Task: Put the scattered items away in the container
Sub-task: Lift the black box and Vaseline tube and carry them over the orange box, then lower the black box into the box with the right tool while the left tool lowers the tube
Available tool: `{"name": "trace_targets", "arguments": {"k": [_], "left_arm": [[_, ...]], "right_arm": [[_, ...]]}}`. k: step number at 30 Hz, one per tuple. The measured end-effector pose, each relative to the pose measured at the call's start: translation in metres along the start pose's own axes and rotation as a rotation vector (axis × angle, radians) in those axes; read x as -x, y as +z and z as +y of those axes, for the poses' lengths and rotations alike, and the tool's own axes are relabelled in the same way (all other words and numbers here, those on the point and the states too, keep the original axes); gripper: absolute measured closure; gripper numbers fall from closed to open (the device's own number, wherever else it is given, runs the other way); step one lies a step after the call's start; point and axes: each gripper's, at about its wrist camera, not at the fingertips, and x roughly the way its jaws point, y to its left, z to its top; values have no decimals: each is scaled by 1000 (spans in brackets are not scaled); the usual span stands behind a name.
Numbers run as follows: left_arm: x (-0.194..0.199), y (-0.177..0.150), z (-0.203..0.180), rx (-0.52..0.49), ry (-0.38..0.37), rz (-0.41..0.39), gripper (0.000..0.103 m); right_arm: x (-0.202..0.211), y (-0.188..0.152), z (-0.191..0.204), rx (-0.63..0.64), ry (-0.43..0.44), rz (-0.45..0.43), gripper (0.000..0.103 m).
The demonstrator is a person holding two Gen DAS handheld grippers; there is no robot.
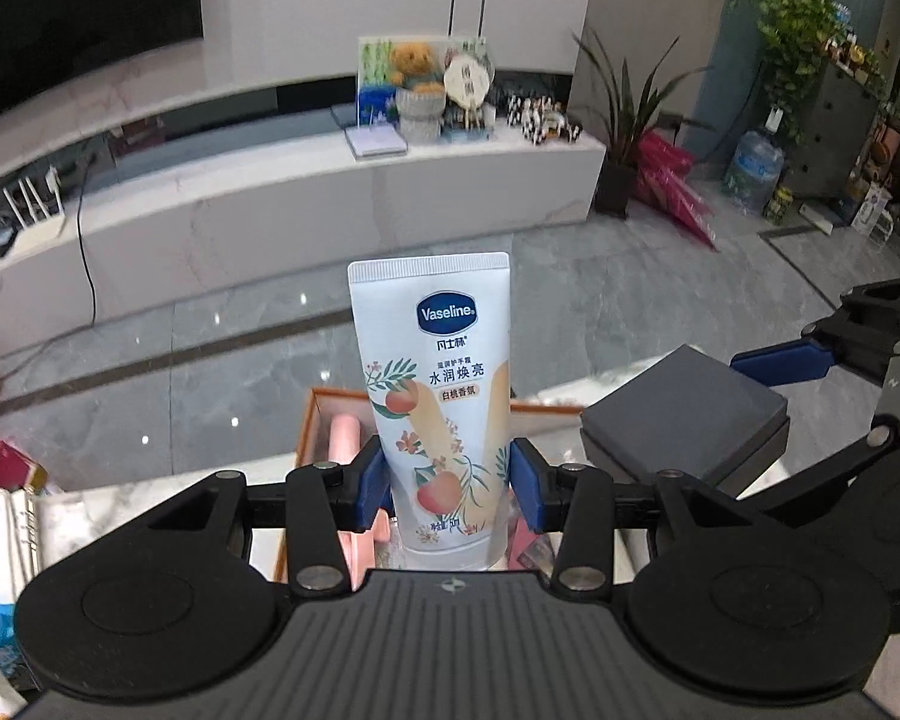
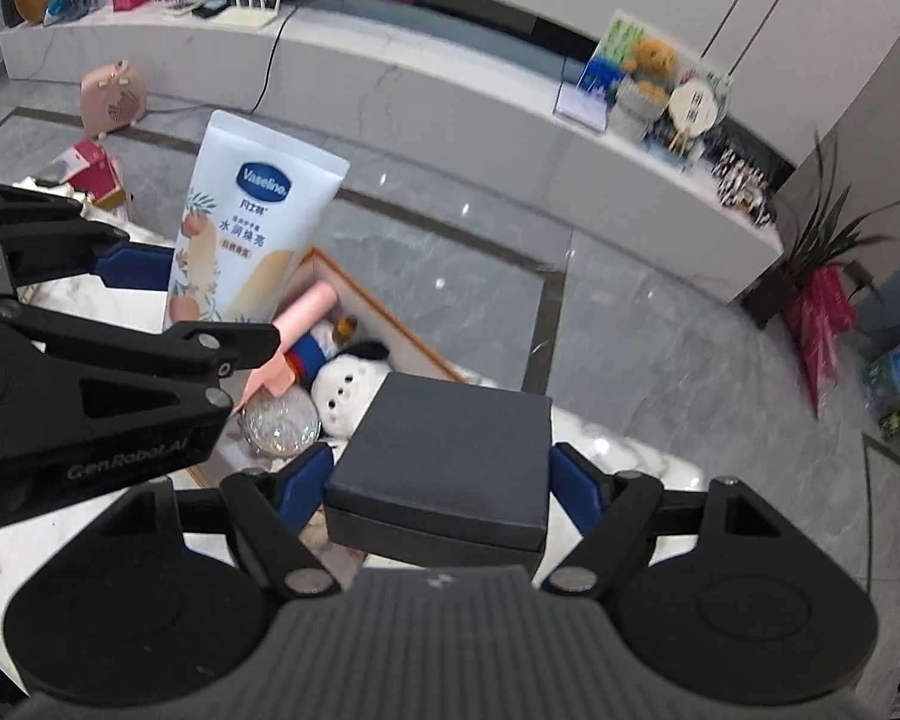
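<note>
My left gripper [image 1: 450, 483] is shut on a white Vaseline hand-cream tube [image 1: 432, 360], held upright with its cap end toward the camera. It hangs over an orange-rimmed container [image 1: 318, 414]. My right gripper [image 2: 441, 480] is shut on a dark grey box [image 2: 450, 438], its blue pads pressing on the two sides, just right of the container [image 2: 390, 312]. Inside the container lie a pink tube [image 2: 306, 312], a white plush toy [image 2: 348, 384] and a glittery ball [image 2: 279, 426]. The right wrist view also shows the left gripper [image 2: 204, 300] with the tube [image 2: 252, 222].
The container stands on a white marble table [image 2: 618, 450]. Notebooks and packets [image 1: 6, 534] lie at the table's left, with a red carton [image 2: 93, 171] beyond. Past the table edge are grey floor tiles, a pink heater [image 2: 114, 99] and a long white bench [image 1: 330, 192].
</note>
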Motion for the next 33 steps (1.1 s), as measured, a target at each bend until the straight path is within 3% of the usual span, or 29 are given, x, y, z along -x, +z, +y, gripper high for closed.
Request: {"name": "trace_targets", "arguments": {"k": [12, 33], "left_arm": [[-74, -30, 22, 29, -1, 134, 53], [-136, -38, 27, 34, -7, 237, 53]], "right_arm": [[-96, -16, 13, 8, 84, 110, 23], [-149, -28, 32, 10, 158, 144, 24]]}}
